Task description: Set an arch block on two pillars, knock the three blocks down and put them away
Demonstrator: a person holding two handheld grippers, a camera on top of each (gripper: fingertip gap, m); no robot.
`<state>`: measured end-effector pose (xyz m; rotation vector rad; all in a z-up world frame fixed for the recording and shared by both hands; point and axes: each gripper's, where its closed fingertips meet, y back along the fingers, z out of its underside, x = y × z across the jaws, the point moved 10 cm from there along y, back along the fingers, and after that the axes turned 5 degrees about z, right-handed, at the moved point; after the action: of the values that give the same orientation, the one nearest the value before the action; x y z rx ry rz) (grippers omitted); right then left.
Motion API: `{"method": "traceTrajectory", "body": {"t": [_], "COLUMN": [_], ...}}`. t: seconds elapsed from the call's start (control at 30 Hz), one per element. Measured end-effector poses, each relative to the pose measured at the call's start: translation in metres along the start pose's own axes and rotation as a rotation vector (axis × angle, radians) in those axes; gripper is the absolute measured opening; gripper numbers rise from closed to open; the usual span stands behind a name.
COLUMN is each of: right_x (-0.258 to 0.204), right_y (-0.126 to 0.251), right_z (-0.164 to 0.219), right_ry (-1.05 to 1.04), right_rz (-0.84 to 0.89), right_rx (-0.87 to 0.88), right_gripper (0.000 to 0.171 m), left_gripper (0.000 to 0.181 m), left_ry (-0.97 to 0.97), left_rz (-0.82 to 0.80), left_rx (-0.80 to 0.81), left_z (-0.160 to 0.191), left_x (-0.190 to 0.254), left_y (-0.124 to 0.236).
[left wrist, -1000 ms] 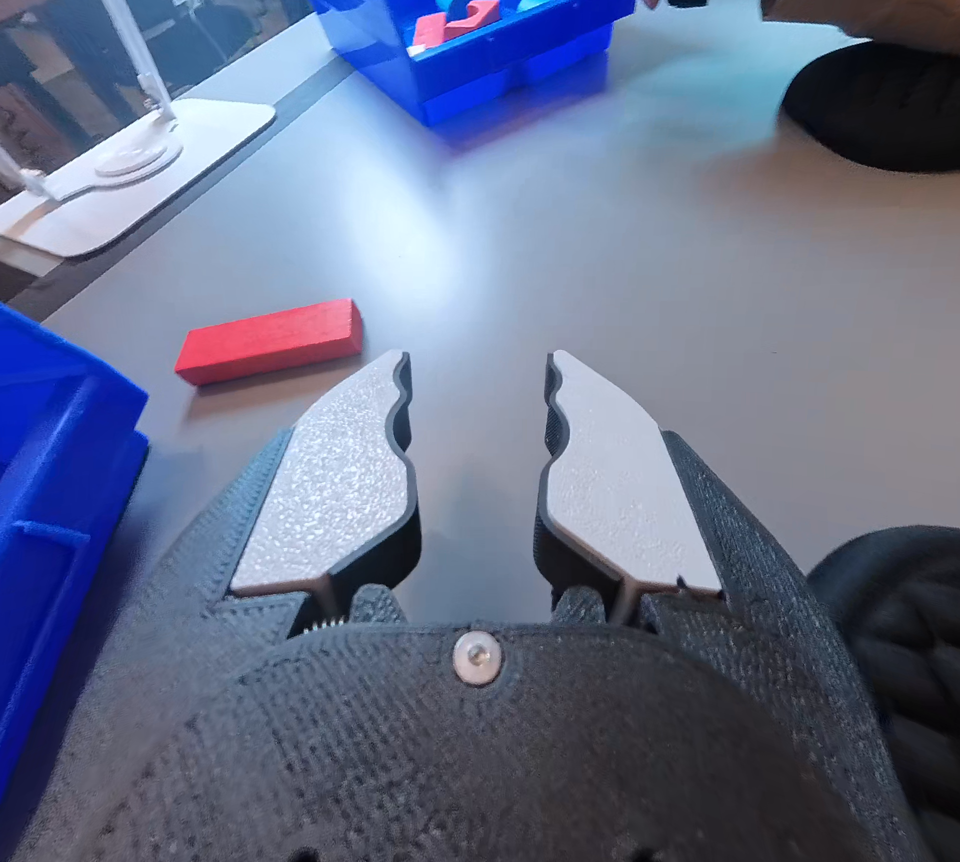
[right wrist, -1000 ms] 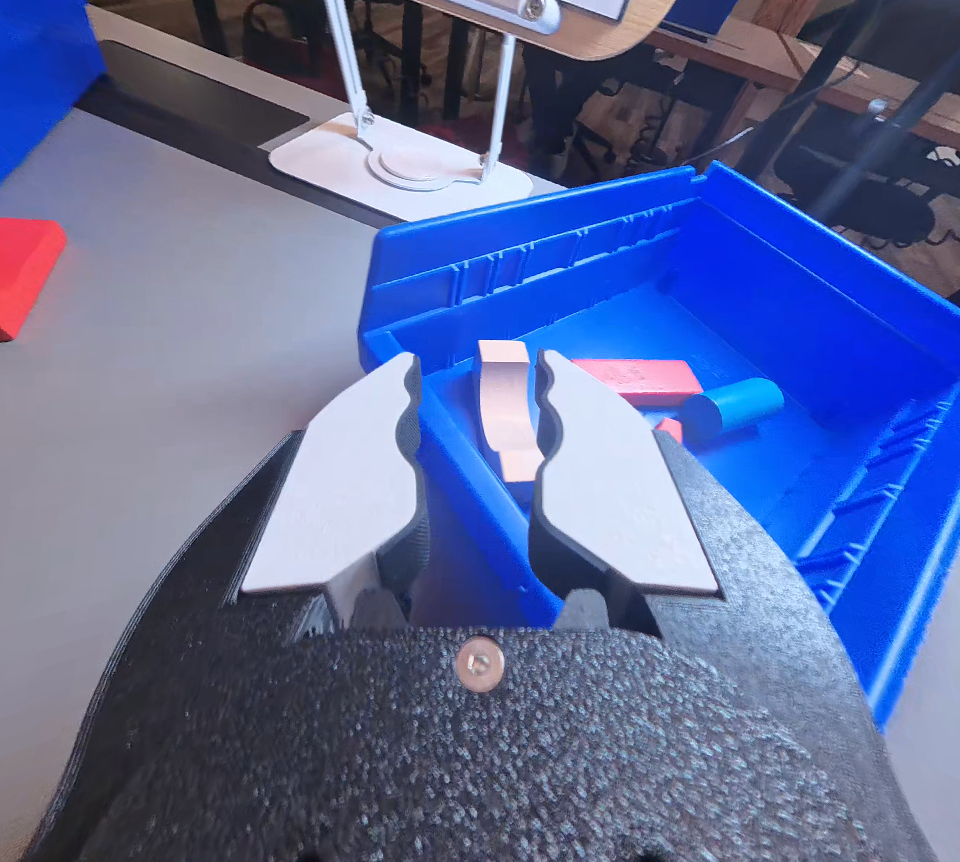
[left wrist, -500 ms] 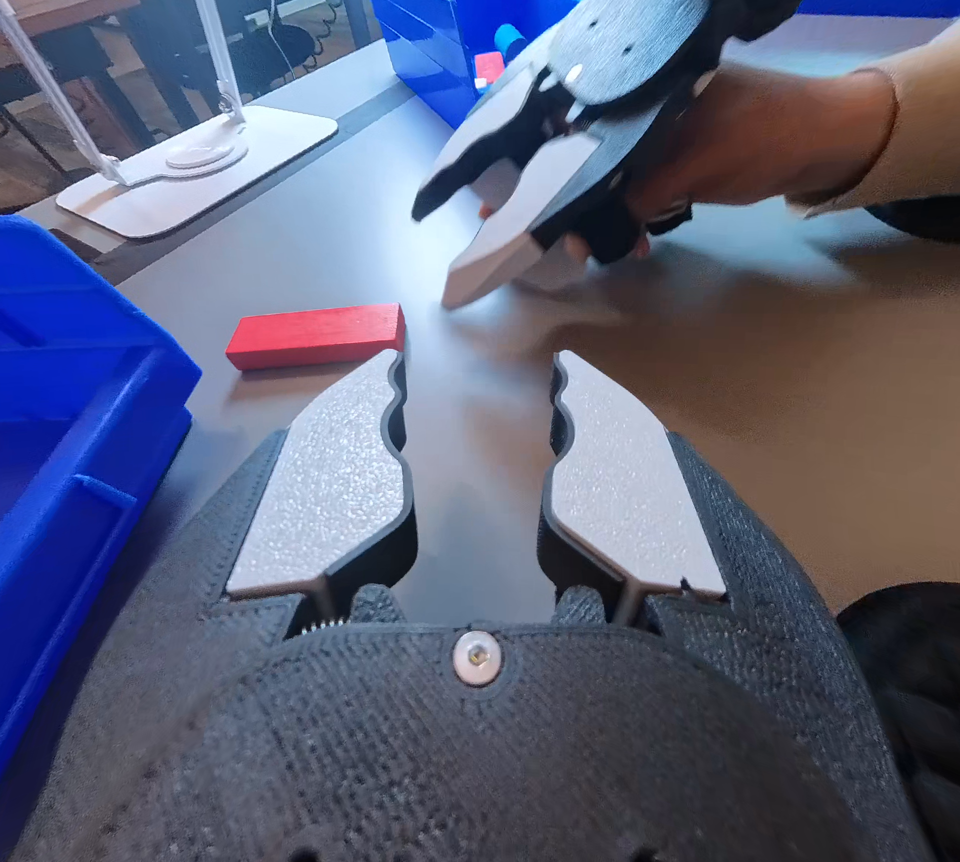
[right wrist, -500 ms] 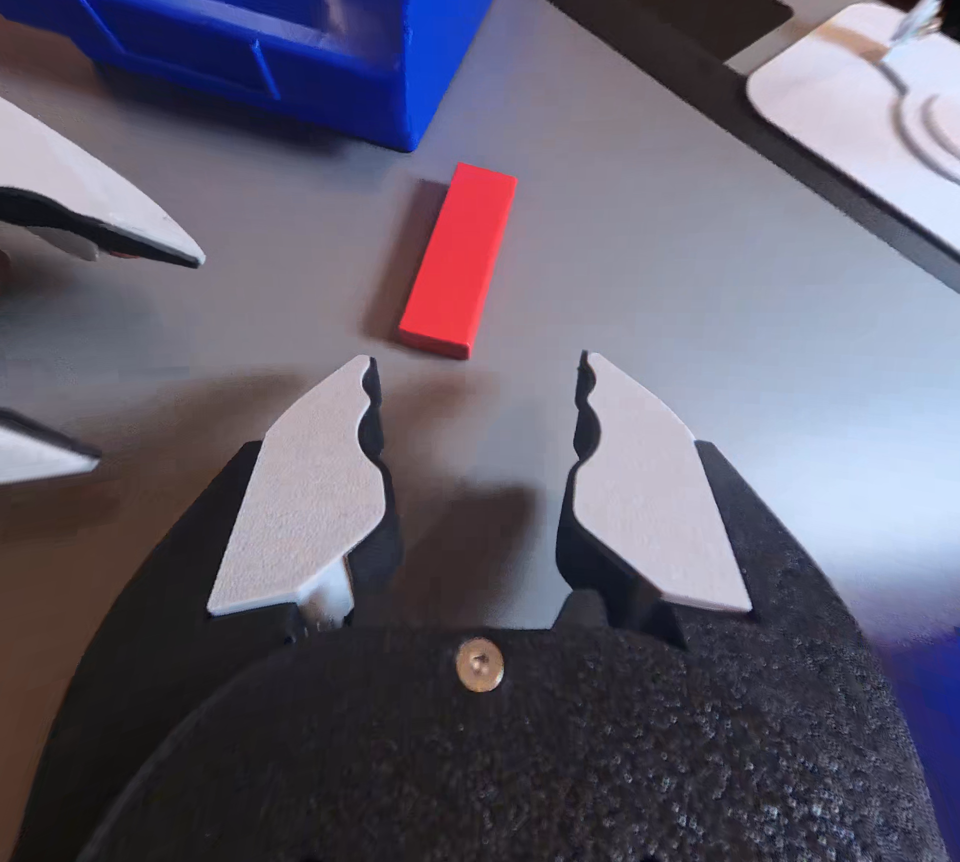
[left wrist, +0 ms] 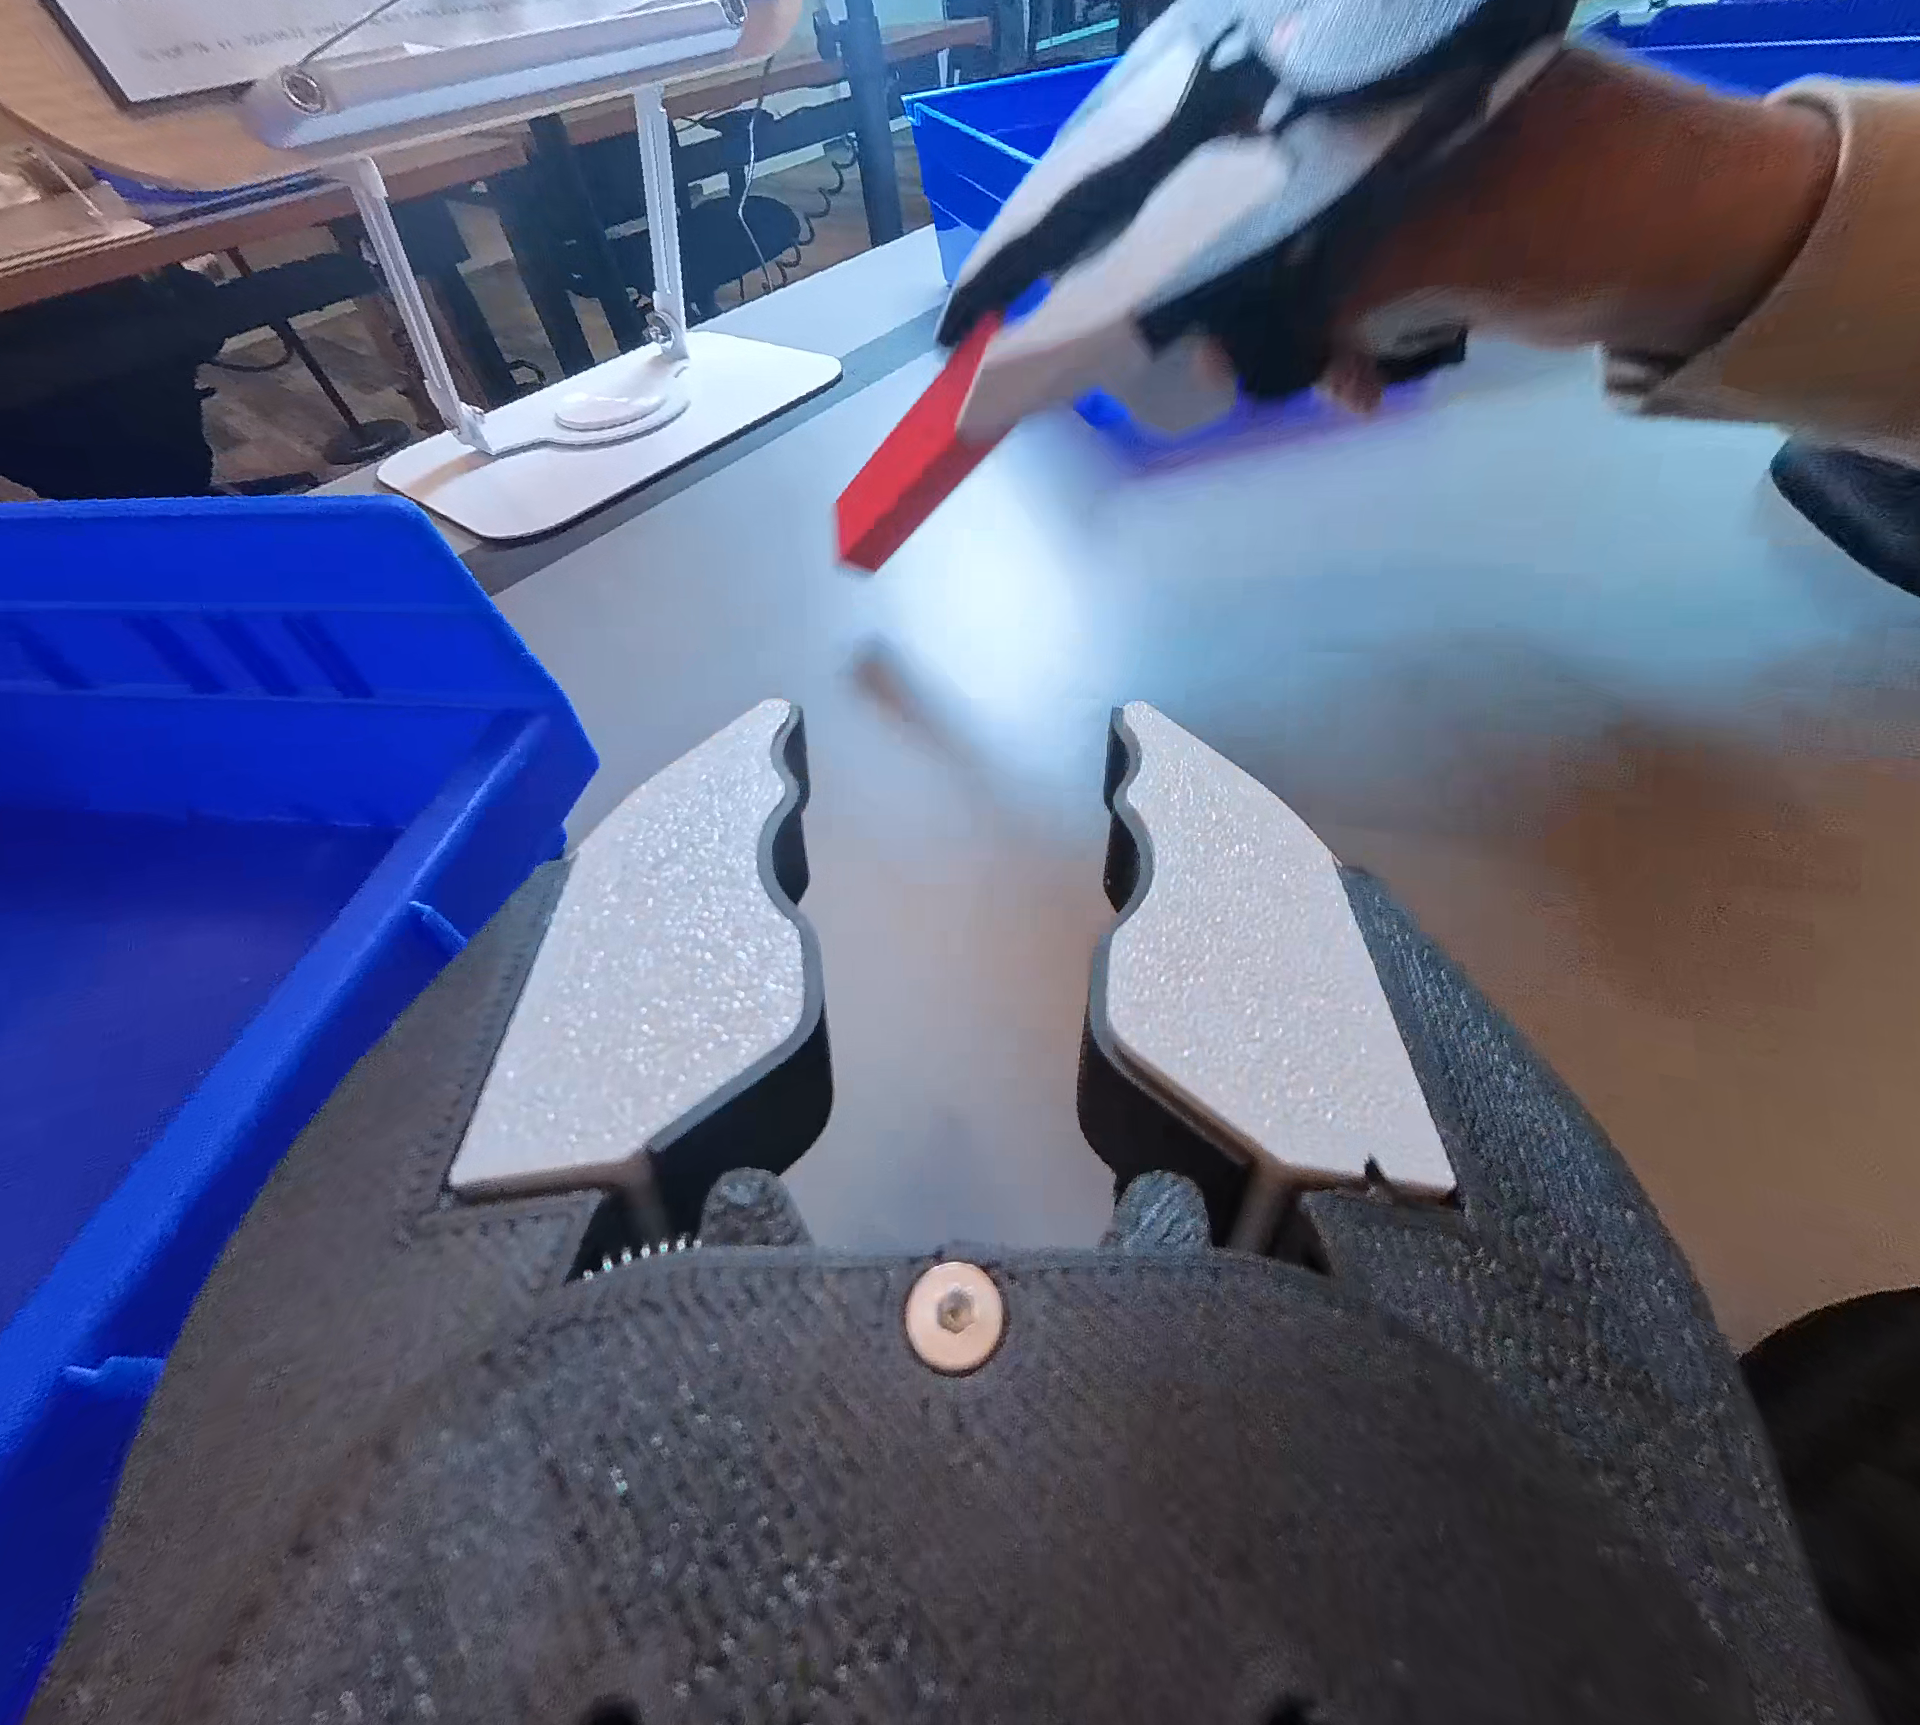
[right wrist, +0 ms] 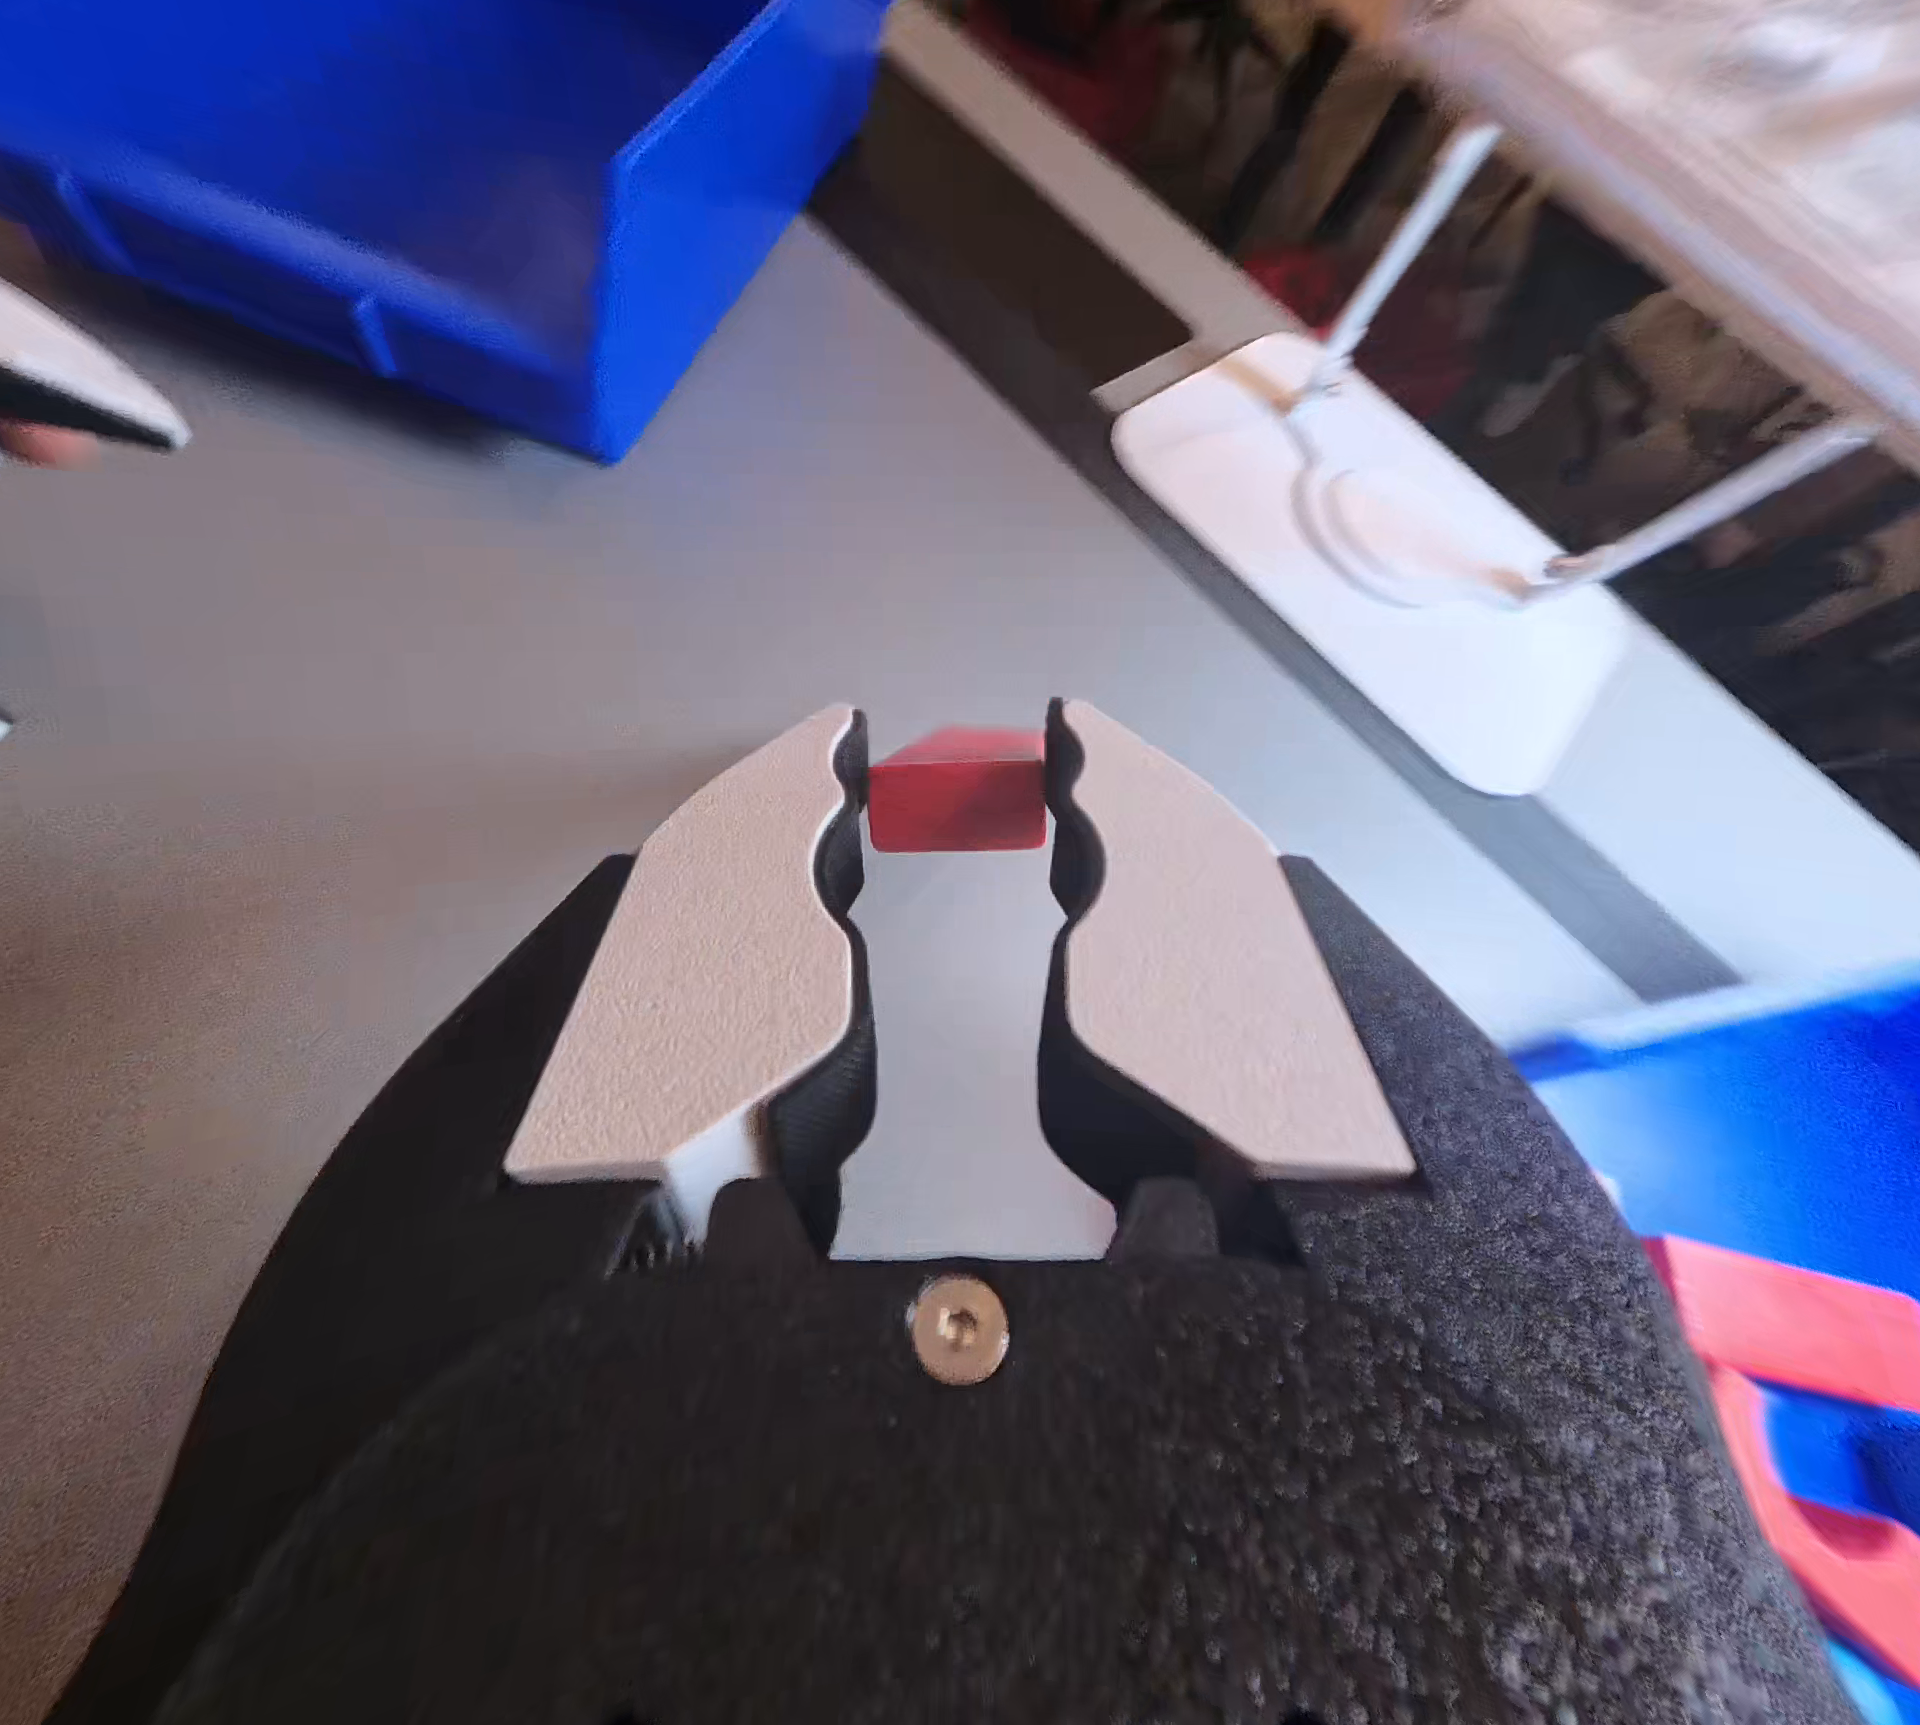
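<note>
1. One flat red wooden plank block [left wrist: 914, 454] is up off the grey tabletop [left wrist: 1299, 636], pinched by its far end between the tips of the right gripper [right wrist: 956, 756]. The right wrist view shows the red end face filling the gap between the two grey fingers.
2. Seen from the left wrist view, the plank hangs slanted, its free end dipping toward the table, and the picture there is smeared by motion.
3. Empty and spread apart, the left gripper [left wrist: 954, 766] hovers low over the table beside the near blue plastic bin [left wrist: 312, 636], touching nothing.
4. A second blue plastic bin [right wrist: 1714, 1125] at the right edge of the right wrist view already holds red and blue pieces [right wrist: 1808, 1363]. I judge that is where this plank belongs, so the putting-away looks close to done.
5. To do this step well, I would keep the squeeze firm, because a grip only at the tips on a long block lets it swing or slip.
6. Carry it clear above the bin wall, level it over open floor inside, and only then let the fingers part.
7. Mind the white stand base [left wrist: 613, 428] at the table's back edge during the swing.
</note>
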<state>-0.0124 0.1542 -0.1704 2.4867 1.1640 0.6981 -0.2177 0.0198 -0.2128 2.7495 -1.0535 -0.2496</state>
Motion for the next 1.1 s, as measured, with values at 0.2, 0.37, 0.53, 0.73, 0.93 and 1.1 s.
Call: {"method": "traceTrajectory", "body": {"t": [0.2, 0.37, 0.53, 0.73, 0.93, 1.1], "right_x": [0.108, 0.162, 0.17, 0.161, 0.162, 0.139], "right_y": [0.064, 0.094, 0.1, 0.09, 0.1, 0.107], "right_z": [0.005, 0.03, 0.035, 0.031, 0.026, 0.02], "right_ry": [-0.211, -0.368, -0.383, -0.345, -0.386, -0.398], "right_rz": [0.29, 0.468, 0.514, 0.496, 0.47, 0.351], "right_rx": [0.144, 0.175, 0.194, 0.189, 0.253, 0.325], "right_gripper": [0.0, 0.0, 0.003, 0.011, 0.022, 0.04], "left_gripper": [0.055, 0.055, 0.055, 0.055, 0.054, 0.054], "left_ry": [-0.021, -0.021, -0.02, -0.04, -0.037, -0.049], "left_rz": [0.003, 0.002, 0.007, 0.008, -0.004, -0.041], "left_rx": [-0.04, -0.042, -0.05, -0.059, -0.054, -0.052], "left_z": [0.006, 0.006, 0.007, 0.007, 0.007, 0.006], "left_x": [0.001, 0.001, 0.0, 0.002, 0.001, -0.002], "left_y": [-0.005, -0.005, -0.006, -0.007, -0.005, -0.002]}}
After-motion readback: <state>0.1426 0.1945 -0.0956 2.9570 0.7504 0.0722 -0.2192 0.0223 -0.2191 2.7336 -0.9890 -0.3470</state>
